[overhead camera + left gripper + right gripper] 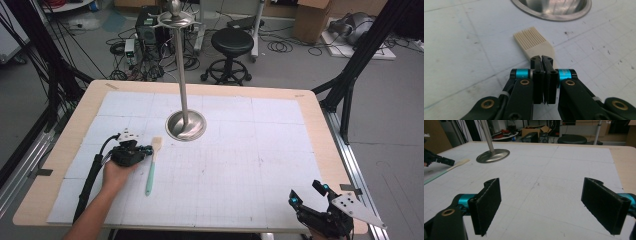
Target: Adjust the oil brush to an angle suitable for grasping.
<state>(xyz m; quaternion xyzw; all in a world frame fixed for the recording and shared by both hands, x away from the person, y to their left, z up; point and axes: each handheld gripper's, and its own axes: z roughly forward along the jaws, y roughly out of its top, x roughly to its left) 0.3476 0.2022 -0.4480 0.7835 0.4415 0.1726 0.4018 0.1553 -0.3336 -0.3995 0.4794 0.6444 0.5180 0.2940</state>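
Brush: a silicone brush (151, 165) with cream bristle head and teal handle lies flat on the white gridded mat (240, 165), left of centre in the high view, head pointing up-frame.
Left gripper: the left gripper (146, 149) sits just beside the brush head; its own view shows the jaws pressed together with nothing between them, the bristles (534, 40) just past the tips.
Right gripper: the right gripper (541, 205) at lower right of the high view, jaws spread wide over bare mat.
Stand: the metal stand (184, 75) rises from a round dished base (186, 126); the high view shows its hooked top.
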